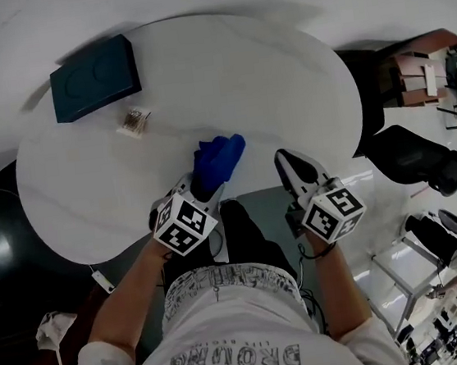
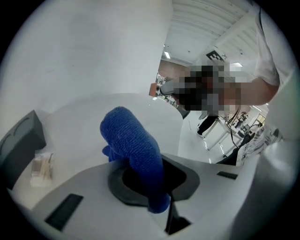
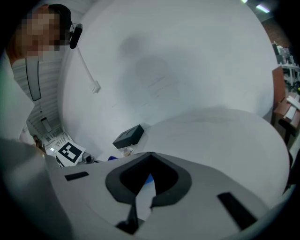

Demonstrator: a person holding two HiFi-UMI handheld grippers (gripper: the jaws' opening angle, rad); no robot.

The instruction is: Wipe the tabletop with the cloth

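A blue cloth (image 1: 218, 160) hangs bunched from my left gripper (image 1: 205, 190), whose jaws are shut on it just above the near edge of the round white table (image 1: 283, 88). In the left gripper view the cloth (image 2: 133, 145) rises thick between the jaws, over the tabletop (image 2: 79, 126). My right gripper (image 1: 286, 165) hovers to the right of the cloth at the table's near edge, shut with nothing in it. In the right gripper view its jaws (image 3: 149, 157) meet at the tips over the tabletop (image 3: 225, 140), with a bit of the cloth (image 3: 148, 178) showing behind them.
A dark teal box (image 1: 94, 77) lies at the table's far left, with a small packet (image 1: 134, 120) just in front of it. Both show in the gripper views too: box (image 3: 129, 136), packet (image 2: 41, 168). A black chair (image 1: 420, 158) stands to the right.
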